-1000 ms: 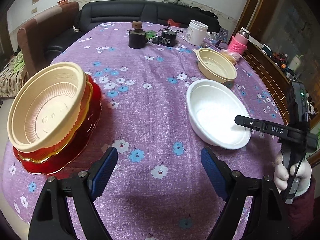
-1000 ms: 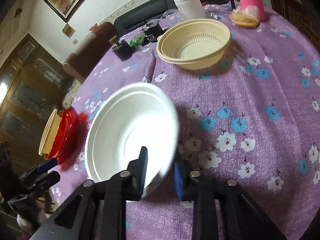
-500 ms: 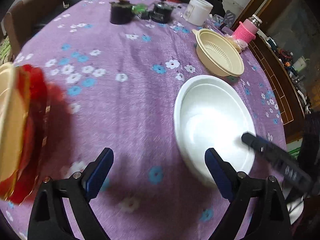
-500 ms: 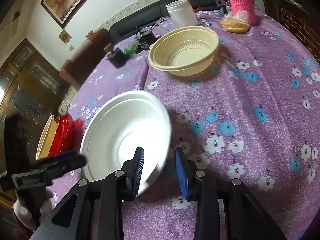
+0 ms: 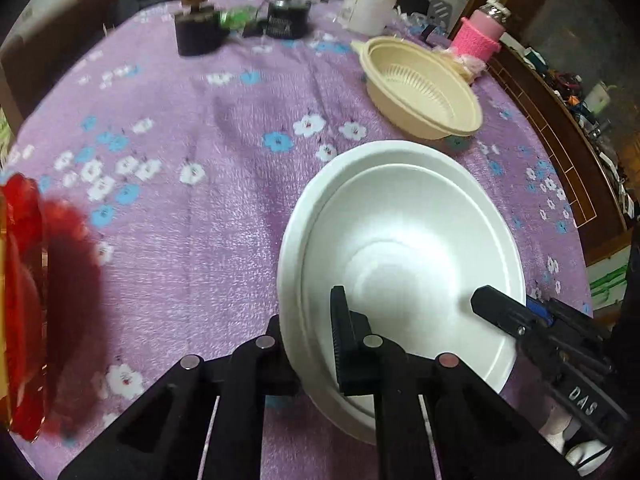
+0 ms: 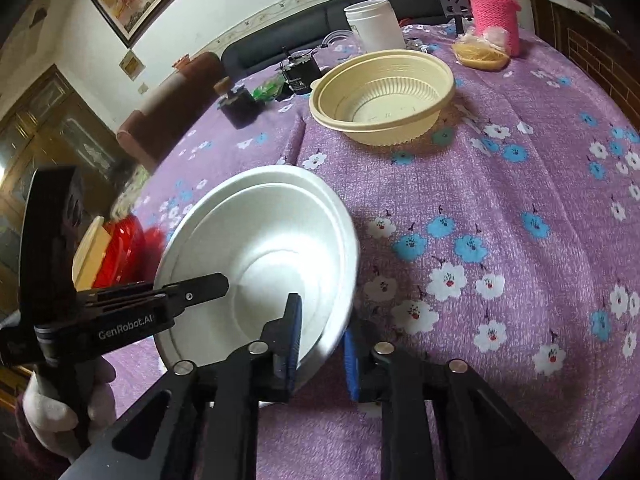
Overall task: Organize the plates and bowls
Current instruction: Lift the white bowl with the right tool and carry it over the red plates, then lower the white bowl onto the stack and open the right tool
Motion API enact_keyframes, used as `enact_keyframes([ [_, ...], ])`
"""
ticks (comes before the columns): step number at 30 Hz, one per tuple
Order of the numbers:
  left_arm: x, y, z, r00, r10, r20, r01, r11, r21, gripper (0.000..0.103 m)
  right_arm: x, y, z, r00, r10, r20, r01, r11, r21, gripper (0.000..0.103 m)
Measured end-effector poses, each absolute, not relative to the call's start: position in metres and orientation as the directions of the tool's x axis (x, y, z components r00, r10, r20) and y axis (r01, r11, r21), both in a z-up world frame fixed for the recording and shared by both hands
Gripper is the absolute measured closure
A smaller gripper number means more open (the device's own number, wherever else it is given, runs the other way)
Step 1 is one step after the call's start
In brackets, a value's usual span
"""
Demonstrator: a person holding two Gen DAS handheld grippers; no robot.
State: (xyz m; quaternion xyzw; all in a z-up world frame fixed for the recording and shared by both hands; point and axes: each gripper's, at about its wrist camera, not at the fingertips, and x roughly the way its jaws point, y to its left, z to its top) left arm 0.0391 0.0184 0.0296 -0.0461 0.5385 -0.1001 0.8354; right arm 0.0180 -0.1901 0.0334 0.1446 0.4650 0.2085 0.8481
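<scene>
**Left wrist view: two grippers on one white bowl**

Left wrist view: the left gripper (image 5: 310, 344) is clamped shut on the near rim of the white bowl (image 5: 404, 248), one finger inside the wall and one outside. The right gripper (image 5: 520, 322) enters from the right; in the right wrist view its jaws (image 6: 322, 340) straddle the opposite rim and are closing on it, the wall between the pads. A grip on each side probably steadies the light bowl for lifting. Ahead of both tools sits the beige bowl (image 5: 424, 88); far left of the left gripper stands the red plate stack (image 5: 22, 300), the likely destination.
</scene>
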Motion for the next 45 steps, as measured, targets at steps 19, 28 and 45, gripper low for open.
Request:
enact_keyframes([
  [19, -0.037, 0.15, 0.142, 0.654, -0.008, -0.756, -0.077, 0.994, -0.077, 0.067, -0.004, -0.039, 0.141, 0.498, 0.655, -0.568, -0.5, 0.752, 0.429, 0.083],
  [28, -0.032, 0.219, 0.13, 0.621, 0.241, -0.746, -0.232, 0.965, 0.119, 0.056, 0.013, 0.061, 0.131, 0.421, 0.674, -0.607, -0.561, 0.719, 0.409, 0.083],
  [45, -0.065, 0.281, 0.12, 0.676, 0.251, -0.693, -0.36, 0.933, -0.013, 0.028, 0.005, 0.086, 0.12, 0.592, 0.528, -0.608, -0.53, 0.824, 0.2, 0.052],
])
